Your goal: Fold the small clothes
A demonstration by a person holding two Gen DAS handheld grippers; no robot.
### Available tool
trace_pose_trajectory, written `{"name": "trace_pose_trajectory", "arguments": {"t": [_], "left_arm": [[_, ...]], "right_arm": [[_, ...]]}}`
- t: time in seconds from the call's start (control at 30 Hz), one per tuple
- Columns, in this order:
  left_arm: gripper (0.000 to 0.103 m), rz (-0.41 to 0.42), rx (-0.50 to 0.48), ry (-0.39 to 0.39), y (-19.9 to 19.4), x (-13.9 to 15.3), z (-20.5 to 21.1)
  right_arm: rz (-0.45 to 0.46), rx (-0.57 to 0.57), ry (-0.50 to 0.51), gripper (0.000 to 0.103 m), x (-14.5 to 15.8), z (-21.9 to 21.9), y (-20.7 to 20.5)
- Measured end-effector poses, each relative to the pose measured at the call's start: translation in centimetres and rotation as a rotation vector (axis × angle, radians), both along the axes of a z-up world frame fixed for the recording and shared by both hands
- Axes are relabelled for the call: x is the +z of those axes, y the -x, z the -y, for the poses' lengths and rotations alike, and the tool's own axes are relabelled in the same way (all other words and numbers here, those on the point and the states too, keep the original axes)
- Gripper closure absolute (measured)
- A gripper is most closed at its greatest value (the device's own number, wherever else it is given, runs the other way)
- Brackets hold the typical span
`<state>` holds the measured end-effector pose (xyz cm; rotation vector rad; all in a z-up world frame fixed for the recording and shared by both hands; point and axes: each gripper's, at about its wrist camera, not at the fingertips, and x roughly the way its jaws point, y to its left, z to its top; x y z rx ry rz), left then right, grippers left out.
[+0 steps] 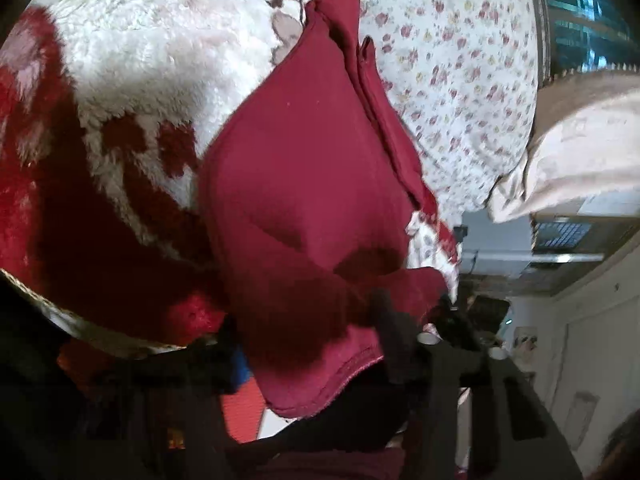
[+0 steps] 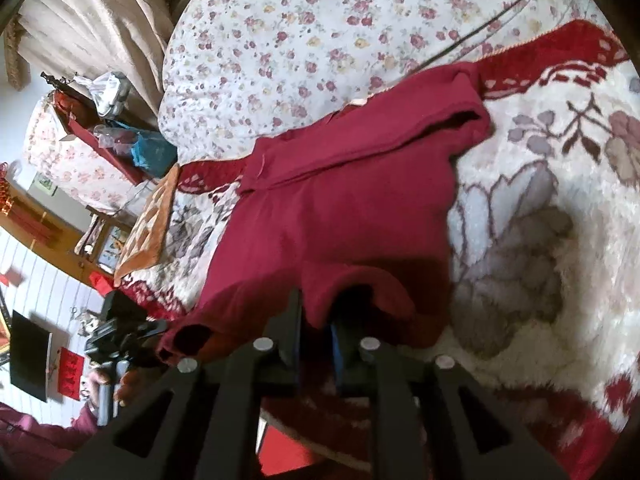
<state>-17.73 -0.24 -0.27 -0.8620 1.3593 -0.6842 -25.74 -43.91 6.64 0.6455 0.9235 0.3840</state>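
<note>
A bed (image 2: 320,20) with a floral cotton sheet carries a shaggy cream-and-red fleece blanket (image 2: 540,220) patterned with grey flowers. Across the blanket lies the small dark-red knit garment (image 2: 340,208), soft and creased, its near hem lifted. The right gripper (image 2: 316,328) pinches that hem between its black fingers. The left gripper (image 1: 400,320) clamps another edge of the garment (image 1: 304,184), which drapes over it.

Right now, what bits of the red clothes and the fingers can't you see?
- Left wrist view: the left gripper is dark, and the red garment drapes over its fingertips.
- Right wrist view: the garment's hem covers the right gripper fingertips.
- Both views: the garment's underside is against the fluffy blanket.
</note>
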Motion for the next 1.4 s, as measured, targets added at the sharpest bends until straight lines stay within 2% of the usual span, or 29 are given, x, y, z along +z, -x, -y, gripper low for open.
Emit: {"name": "trace_pose_trajectory", "arguments": {"t": [0.03, 0.1, 0.17, 0.23, 0.3, 0.33, 0.37, 0.4, 0.5, 0.63, 0.7, 0.77, 0.9, 1.13, 1.4], "left_arm": [[0.078, 0.013, -0.011, -0.021, 0.1, 0.1, 0.1], [0.078, 0.018, -0.018, -0.033, 0.2, 0.0, 0.0], [0.078, 0.005, -0.018, -0.034, 0.4, -0.4, -0.1], [0.078, -0.001, -0.021, -0.043, 0.4, -0.6, -0.1], [0.082, 0.008, -0.038, -0.057, 0.6, -0.4, 0.0], [0.089, 0.018, -0.054, -0.062, 0.6, -0.2, 0.1], [0.093, 0.032, -0.073, -0.068, 0.7, 0.2, 0.2], [0.103, 0.056, -0.092, -0.075, 0.7, 0.8, 0.4], [0.103, 0.157, -0.129, -0.095, 0.1, 3.3, 0.9], [0.103, 0.287, -0.097, -0.115, -2.3, 6.8, 1.7], [0.103, 0.368, -0.071, -0.194, -3.5, 8.3, 2.2], [0.103, 0.451, -0.041, -0.312, -4.7, 9.6, 3.2], [0.103, 0.564, -0.017, -0.407, -6.8, 11.1, 4.9], [0.103, 0.645, 0.011, -0.536, -10.4, 11.5, 8.3], [0.103, 0.652, 0.026, -0.579, -14.1, 11.4, 9.4]], "right_arm": [[-0.003, 0.01, -0.016, 0.081, 0.0, 0.0, 0.3], [-0.012, 0.032, -0.056, 0.061, -0.2, 0.1, 0.8], [-0.023, 0.053, -0.072, 0.057, -0.4, -0.2, 1.3], [-0.052, 0.076, -0.057, 0.057, -1.0, -0.9, 1.5], [-0.085, 0.107, -0.042, 0.06, -1.8, -1.8, 1.8], [-0.098, 0.119, -0.043, 0.067, -2.0, -2.1, 1.9], [-0.108, 0.136, -0.044, 0.078, -2.2, -2.4, 2.1], [-0.108, 0.149, -0.03, 0.085, -2.1, -2.6, 2.4], [-0.063, 0.171, 0.025, 0.09, -0.5, -2.9, 2.8], [0.043, 0.145, 0.05, 0.091, 2.6, -2.2, 2.0], [0.089, 0.111, 0.101, 0.091, 3.7, -1.9, 1.2], [0.119, 0.073, 0.123, 0.091, 4.4, -1.5, 0.3], [0.154, -0.006, 0.17, 0.091, 5.0, -0.7, -2.0], [0.134, -0.083, 0.188, 0.091, 4.7, 0.2, -7.1], [0.117, -0.116, 0.233, 0.092, 4.0, 1.9, -11.6]]}}
